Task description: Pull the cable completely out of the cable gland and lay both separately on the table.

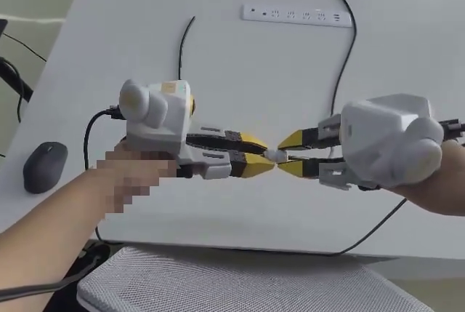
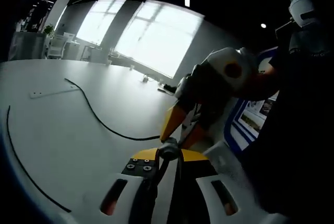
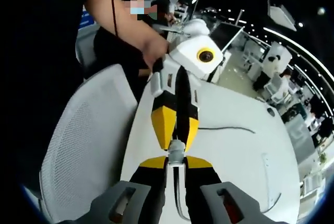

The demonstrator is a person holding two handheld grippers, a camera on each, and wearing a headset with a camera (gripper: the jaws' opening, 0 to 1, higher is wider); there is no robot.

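Now two tongs pinch one little part above the white table (image 1: 218,210).
Left tongs (image 1: 261,154) and right tongs (image 1: 286,156) meet tip to tip, held up over the table. Both are squeezed shut on the small pale cable gland (image 1: 274,156) right between their tips. I cannot tell where its cable goes.

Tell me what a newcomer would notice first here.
The eye goes first to the left gripper and right gripper, tip to tip mid-frame in the head view. Both are shut on a small white gland between them. Next come a black cable curving up the white table toward the power strip at the far side, and a dark mouse at the left.
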